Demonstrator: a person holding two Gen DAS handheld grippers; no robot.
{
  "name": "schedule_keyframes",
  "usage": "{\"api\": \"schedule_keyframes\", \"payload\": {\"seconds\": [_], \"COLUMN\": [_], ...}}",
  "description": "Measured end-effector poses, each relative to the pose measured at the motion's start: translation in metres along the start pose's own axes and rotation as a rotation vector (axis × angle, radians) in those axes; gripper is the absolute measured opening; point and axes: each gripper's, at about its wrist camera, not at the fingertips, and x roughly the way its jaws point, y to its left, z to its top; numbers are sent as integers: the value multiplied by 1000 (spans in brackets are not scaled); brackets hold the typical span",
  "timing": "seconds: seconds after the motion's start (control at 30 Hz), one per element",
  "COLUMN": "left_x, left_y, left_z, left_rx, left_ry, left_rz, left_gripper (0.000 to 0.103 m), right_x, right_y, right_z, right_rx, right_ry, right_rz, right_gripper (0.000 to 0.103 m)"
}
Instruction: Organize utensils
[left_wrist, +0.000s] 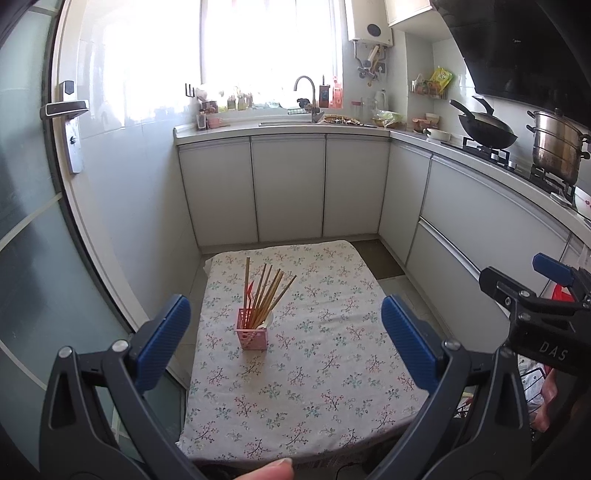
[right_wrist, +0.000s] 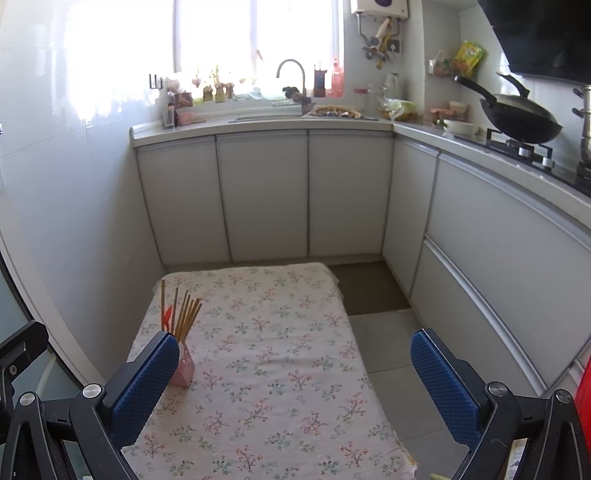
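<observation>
A pink plastic utensil holder (left_wrist: 252, 334) stands on the left part of a small table with a floral cloth (left_wrist: 325, 354). Several wooden chopsticks (left_wrist: 266, 295) and a red utensil stand in it, with a white spoon head at its rim. My left gripper (left_wrist: 286, 341) is open and empty, held back above the table's near edge. My right gripper (right_wrist: 295, 387) is open and empty, also held back; its left finger hides part of the holder (right_wrist: 183, 371). The chopsticks (right_wrist: 184, 315) rise above it. The right gripper also shows at the right of the left wrist view (left_wrist: 524, 280).
White kitchen cabinets (left_wrist: 288, 188) run along the back and right. The counter holds a sink with a tap (left_wrist: 306, 92), a black wok (left_wrist: 487, 129) and a steel pot (left_wrist: 557, 147). A glass door with a handle (left_wrist: 66, 110) is at the left. Tiled floor lies right of the table.
</observation>
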Motion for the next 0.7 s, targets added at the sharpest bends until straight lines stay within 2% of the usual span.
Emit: {"api": "schedule_keyframes", "payload": {"seconds": [0.7], "left_x": [20], "left_y": [5], "left_z": [1], "left_rx": [-14], "left_ry": [30], "left_rz": [-29], "left_gripper": [103], "right_x": [15], "right_y": [6], "right_z": [2], "right_rx": [1], "right_ry": [6], "right_rz": [-29], "right_gripper": [103]}}
